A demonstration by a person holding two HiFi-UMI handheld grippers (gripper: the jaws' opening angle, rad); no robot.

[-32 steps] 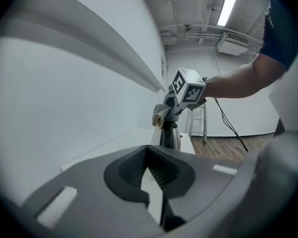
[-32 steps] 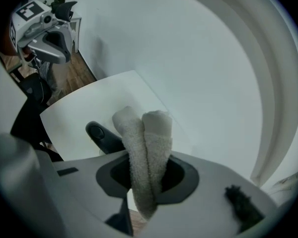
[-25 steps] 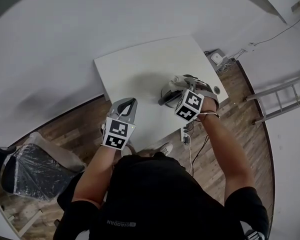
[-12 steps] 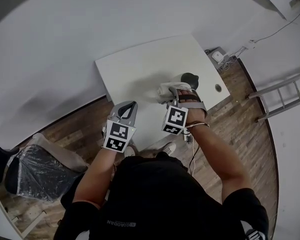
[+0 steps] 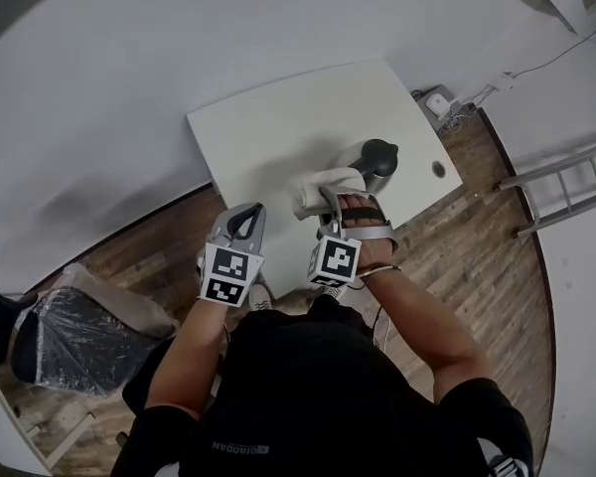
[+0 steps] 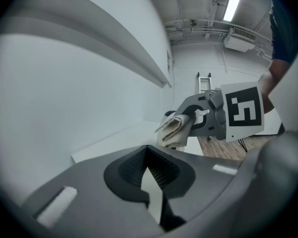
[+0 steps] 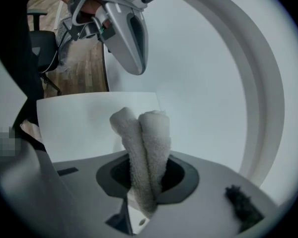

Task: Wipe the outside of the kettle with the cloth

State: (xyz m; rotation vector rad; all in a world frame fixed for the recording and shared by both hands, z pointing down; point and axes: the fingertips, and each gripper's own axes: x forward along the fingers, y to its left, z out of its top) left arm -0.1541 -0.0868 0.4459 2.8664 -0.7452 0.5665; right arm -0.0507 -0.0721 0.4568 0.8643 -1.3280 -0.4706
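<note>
A dark kettle (image 5: 378,157) stands on the white table (image 5: 268,132) near its right front corner. My right gripper (image 5: 325,199) is shut on a rolled beige cloth (image 5: 316,189), held just left of the kettle and nearer to me. In the right gripper view the cloth (image 7: 148,133) sticks up out of the jaws. My left gripper (image 5: 245,217) hovers at the table's front edge, left of the cloth, shut with nothing in it. The left gripper view shows the cloth (image 6: 172,130) and the right gripper's marker cube beside it.
A cable hole (image 5: 438,168) sits in the table corner by the kettle. On the wooden floor lie a power adapter and cables (image 5: 439,103); a ladder (image 5: 566,167) stands to the right. A plastic-wrapped chair (image 5: 70,331) is at the lower left.
My right gripper has pulled the cloth off the kettle, moving left and toward me, so the kettle now shows. The left gripper has barely shifted.
</note>
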